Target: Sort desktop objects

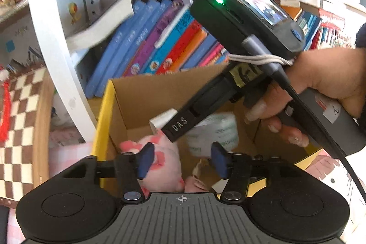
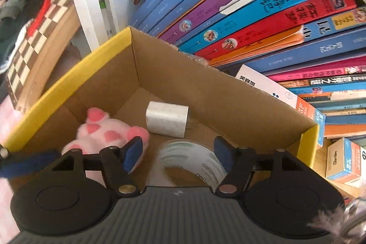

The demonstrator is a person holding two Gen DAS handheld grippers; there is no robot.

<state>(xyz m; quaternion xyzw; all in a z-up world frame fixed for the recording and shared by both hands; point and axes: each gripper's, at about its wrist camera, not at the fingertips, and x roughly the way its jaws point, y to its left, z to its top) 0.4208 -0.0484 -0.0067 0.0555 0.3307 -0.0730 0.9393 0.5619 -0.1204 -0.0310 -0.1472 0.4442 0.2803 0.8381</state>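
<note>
A cardboard box with yellow rim (image 2: 68,74) stands in front of the bookshelf; it also shows in the left wrist view (image 1: 100,129). Inside lie a pink plush toy (image 2: 100,132), a white charger plug (image 2: 167,119) and a roll of printed tape (image 2: 194,157). My right gripper (image 2: 178,154) is open above the box, just over the tape roll. My left gripper (image 1: 183,159) is open and empty over the box, above the plush toy (image 1: 164,157) and the tape roll (image 1: 212,134). The right gripper's body and the hand holding it (image 1: 251,56) cross the left wrist view.
A row of leaning books (image 2: 263,15) fills the shelf behind the box. A white shelf post (image 1: 52,49) stands at the left, with a chessboard (image 1: 20,111) beyond it. Small boxes (image 2: 343,159) sit to the right of the cardboard box.
</note>
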